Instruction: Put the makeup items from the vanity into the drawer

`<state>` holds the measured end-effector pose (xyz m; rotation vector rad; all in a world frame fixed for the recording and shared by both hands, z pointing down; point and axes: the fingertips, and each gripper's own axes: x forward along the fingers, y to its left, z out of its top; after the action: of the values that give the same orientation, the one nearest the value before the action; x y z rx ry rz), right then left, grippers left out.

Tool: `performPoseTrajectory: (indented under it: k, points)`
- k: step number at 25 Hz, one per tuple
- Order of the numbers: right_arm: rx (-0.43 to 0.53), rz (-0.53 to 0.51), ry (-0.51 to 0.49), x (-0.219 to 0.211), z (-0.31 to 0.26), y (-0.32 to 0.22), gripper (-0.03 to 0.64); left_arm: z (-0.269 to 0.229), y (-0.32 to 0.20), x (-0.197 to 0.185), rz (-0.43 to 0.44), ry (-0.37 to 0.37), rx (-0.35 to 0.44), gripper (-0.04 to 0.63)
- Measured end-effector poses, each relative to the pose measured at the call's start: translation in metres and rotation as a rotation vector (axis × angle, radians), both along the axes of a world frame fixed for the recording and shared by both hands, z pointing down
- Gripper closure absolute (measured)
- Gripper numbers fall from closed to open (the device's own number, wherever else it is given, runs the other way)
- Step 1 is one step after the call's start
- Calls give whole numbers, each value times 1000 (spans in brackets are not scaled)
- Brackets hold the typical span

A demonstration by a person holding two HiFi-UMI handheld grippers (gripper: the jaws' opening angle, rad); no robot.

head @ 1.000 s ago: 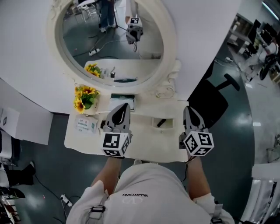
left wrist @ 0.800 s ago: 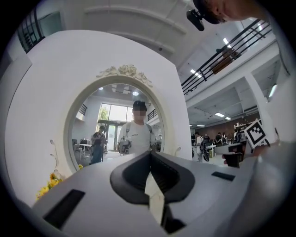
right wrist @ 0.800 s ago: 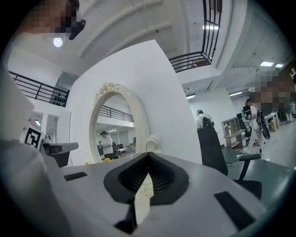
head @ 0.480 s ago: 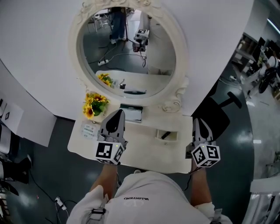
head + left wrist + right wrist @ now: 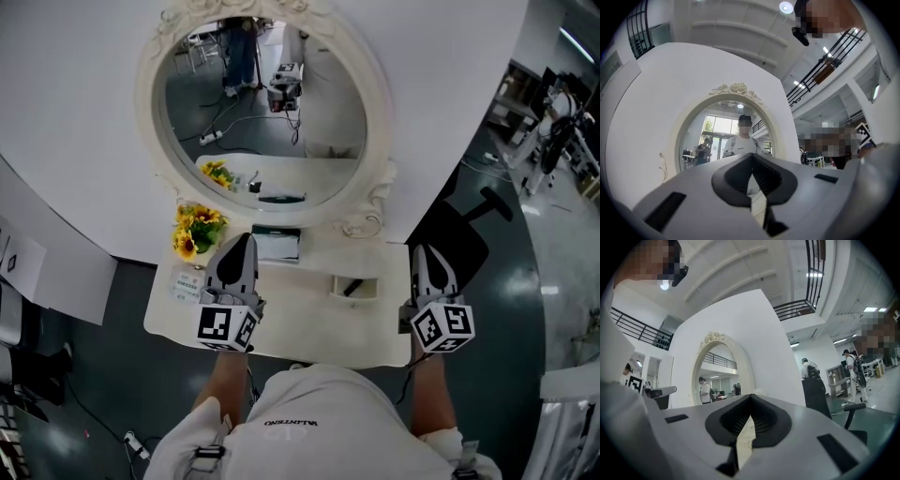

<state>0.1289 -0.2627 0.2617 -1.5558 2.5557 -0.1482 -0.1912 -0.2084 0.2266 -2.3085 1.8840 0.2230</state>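
The white vanity top lies below me under the oval mirror. A small open tray-like compartment in it holds a dark slim item. A green and white flat case lies at the mirror's foot. My left gripper hovers over the vanity's left half, shut and holding nothing; in its own view it points at the mirror. My right gripper hangs at the vanity's right edge, shut and empty, aimed past the mirror in its own view.
A bunch of sunflowers stands at the vanity's back left, with a printed packet in front of it. A black chair stands right of the vanity. The white wall runs behind the mirror.
Both grippers stay shut over the vanity. The head view has drifted, and the right gripper now sits slightly lower and farther right.
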Motion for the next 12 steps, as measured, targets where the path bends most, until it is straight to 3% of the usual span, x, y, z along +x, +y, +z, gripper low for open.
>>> performPoseTrajectory:
  k: [12]
  points:
    - [-13,17,16,-1,7,6,607,10,-1,4,25,14,-30,592]
